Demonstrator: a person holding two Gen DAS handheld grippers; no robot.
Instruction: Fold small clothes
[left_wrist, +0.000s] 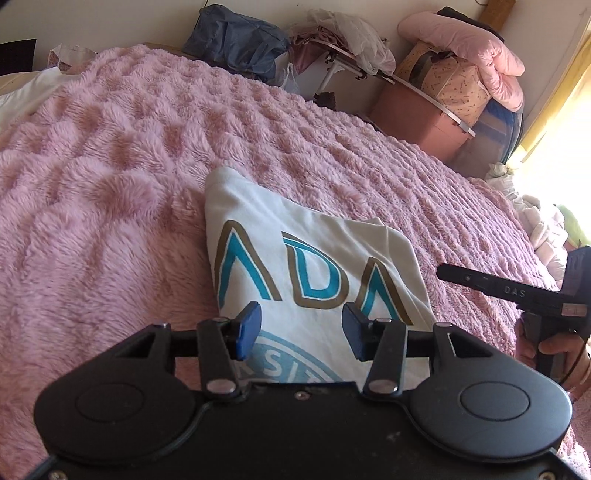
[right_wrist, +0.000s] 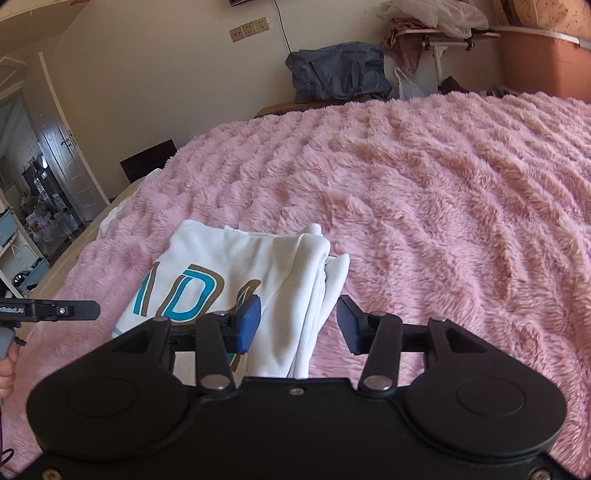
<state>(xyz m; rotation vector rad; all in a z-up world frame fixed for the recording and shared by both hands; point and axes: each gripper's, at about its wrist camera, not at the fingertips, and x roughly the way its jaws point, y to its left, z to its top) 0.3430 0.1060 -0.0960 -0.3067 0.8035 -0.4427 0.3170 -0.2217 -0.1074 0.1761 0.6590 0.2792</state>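
Folded white shirt (left_wrist: 314, 266) lying flat on the fluffy pink blanket (left_wrist: 110, 166) of the bed, near the close edge. Big blue and brown letters on top of the shirt. Plain white folded layers along its right side, seen from the right wrist.

Left gripper (left_wrist: 301, 328) up above the shirt, blue fingers (left_wrist: 248, 330) apart, nothing between them. Right gripper (right_wrist: 298, 325) just over the shirt's right edge, fingers (right_wrist: 246, 325) apart too, not squeezing the cloth.

Hand (left_wrist: 554, 352) around the right gripper's handle, just beside the shirt.

Blue bag (right_wrist: 338, 75) and piled pink bedding (left_wrist: 476, 48) by the wall, past the bed.
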